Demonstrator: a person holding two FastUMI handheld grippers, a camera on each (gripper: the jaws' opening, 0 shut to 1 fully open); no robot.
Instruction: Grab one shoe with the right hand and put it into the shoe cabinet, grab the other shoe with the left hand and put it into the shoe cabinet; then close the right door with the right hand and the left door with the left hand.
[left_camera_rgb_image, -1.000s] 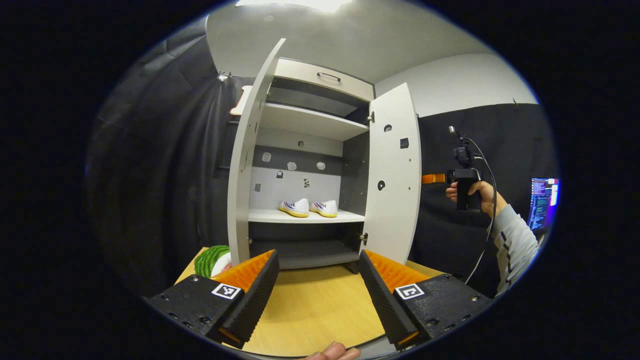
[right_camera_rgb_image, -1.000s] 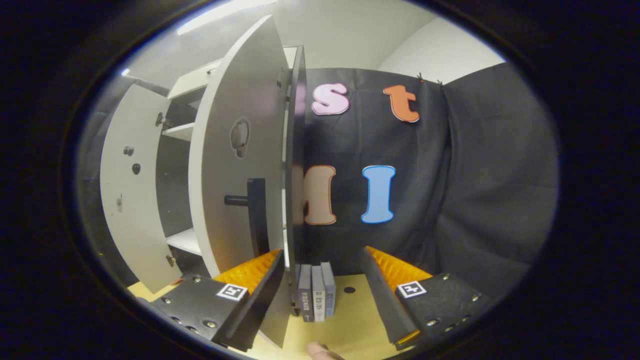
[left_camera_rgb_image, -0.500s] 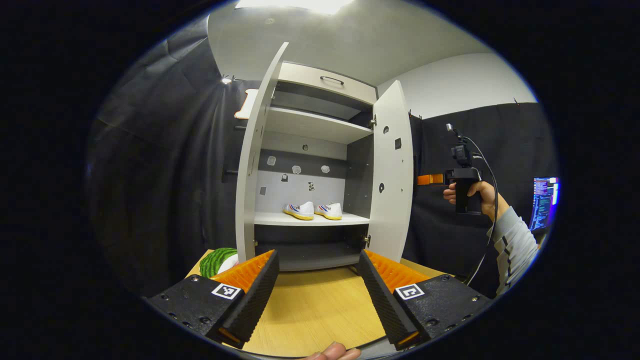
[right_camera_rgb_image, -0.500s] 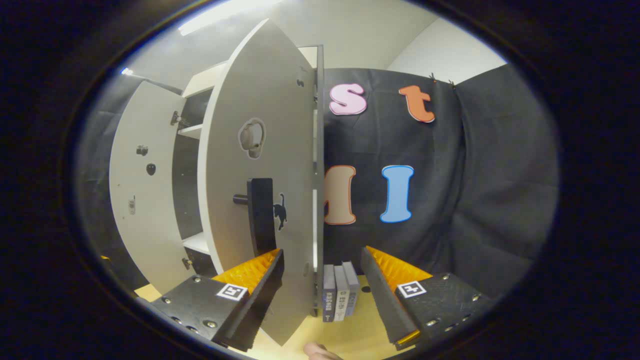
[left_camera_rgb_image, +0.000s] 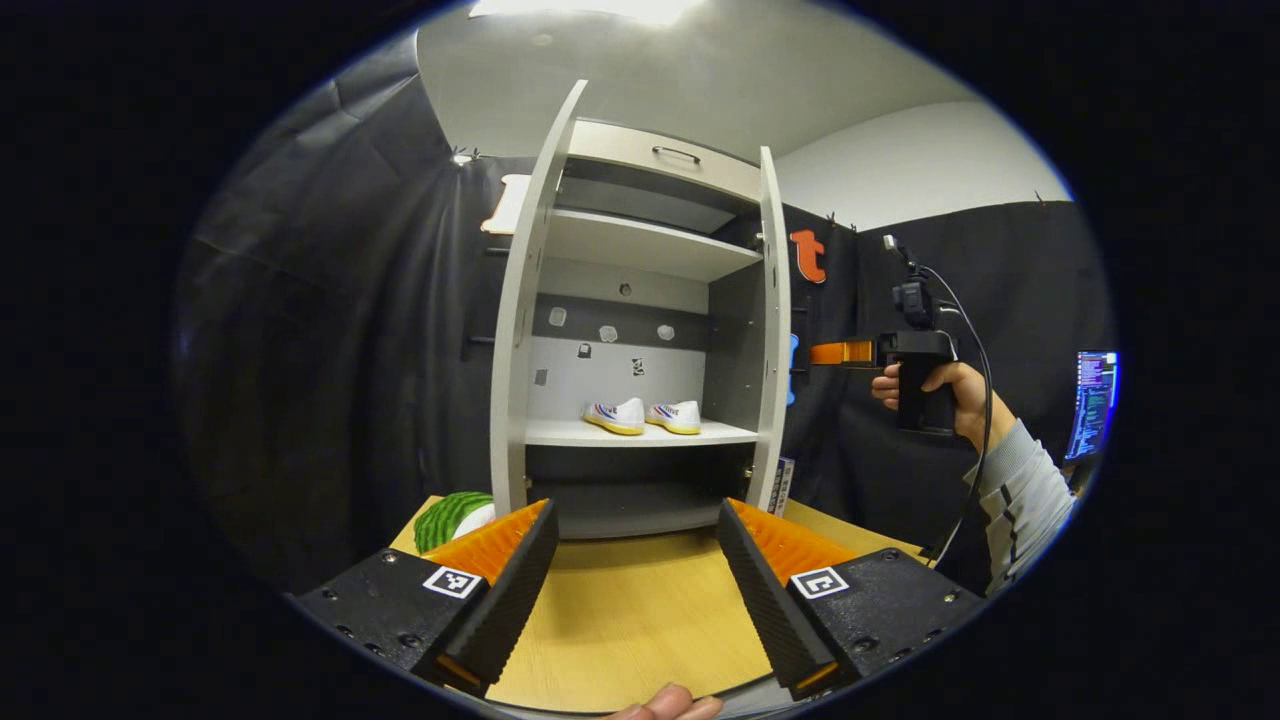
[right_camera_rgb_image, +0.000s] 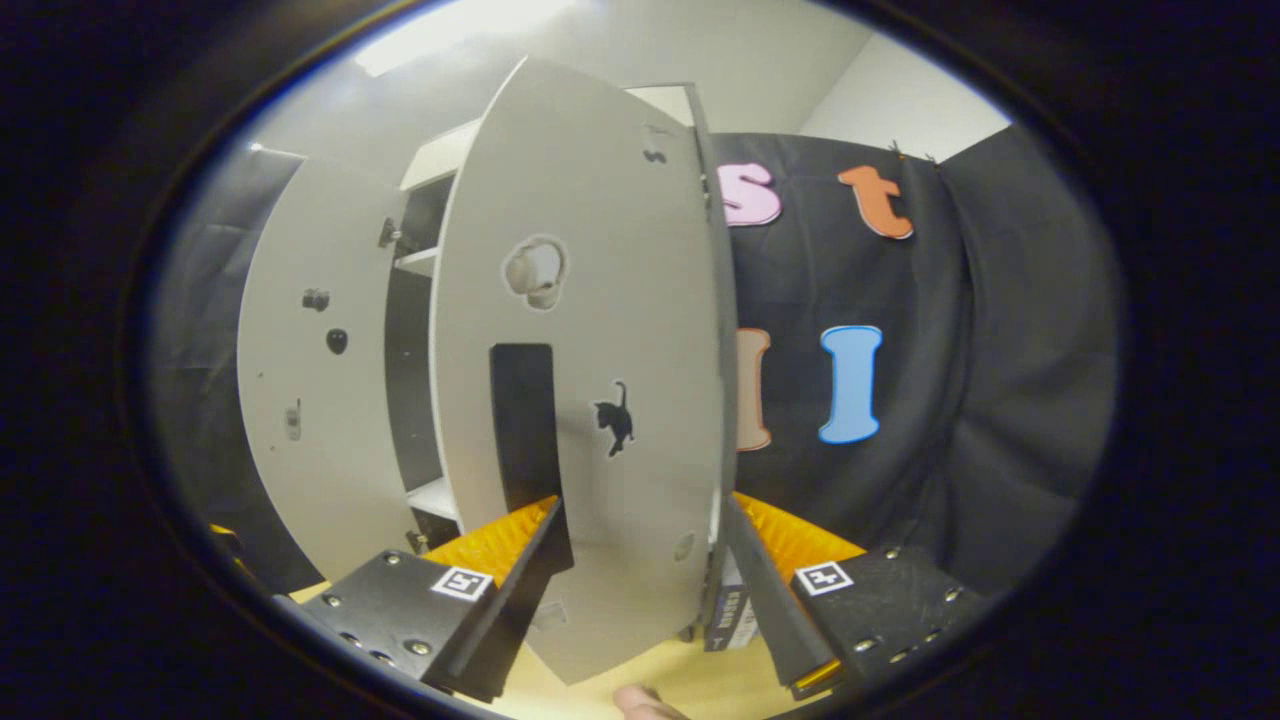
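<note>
Two white shoes (left_camera_rgb_image: 617, 415) (left_camera_rgb_image: 675, 416) sit side by side on the middle shelf of the shoe cabinet (left_camera_rgb_image: 650, 235). In the left gripper view the left door (left_camera_rgb_image: 520, 300) stands wide open and the right door (left_camera_rgb_image: 772, 330) shows edge-on, about half swung in. My right gripper (left_camera_rgb_image: 825, 352), held by a hand, is at that door's outer side. In the right gripper view the right door's outer face (right_camera_rgb_image: 620, 300) with its black handle (right_camera_rgb_image: 522, 420) is close before my open right gripper (right_camera_rgb_image: 642, 512). My left gripper (left_camera_rgb_image: 635, 510) hangs open over the wooden table (left_camera_rgb_image: 630, 610), holding nothing.
A green striped watermelon-like object (left_camera_rgb_image: 445, 515) lies on the table left of the cabinet. Several upright books (right_camera_rgb_image: 730, 610) stand by the cabinet's right side. A lit monitor (left_camera_rgb_image: 1095, 400) glows at the far right behind the person's sleeve (left_camera_rgb_image: 1020, 500).
The right door has swung inward from facing the left gripper to edge-on. The right gripper has followed it leftward. The left gripper has barely shifted.
</note>
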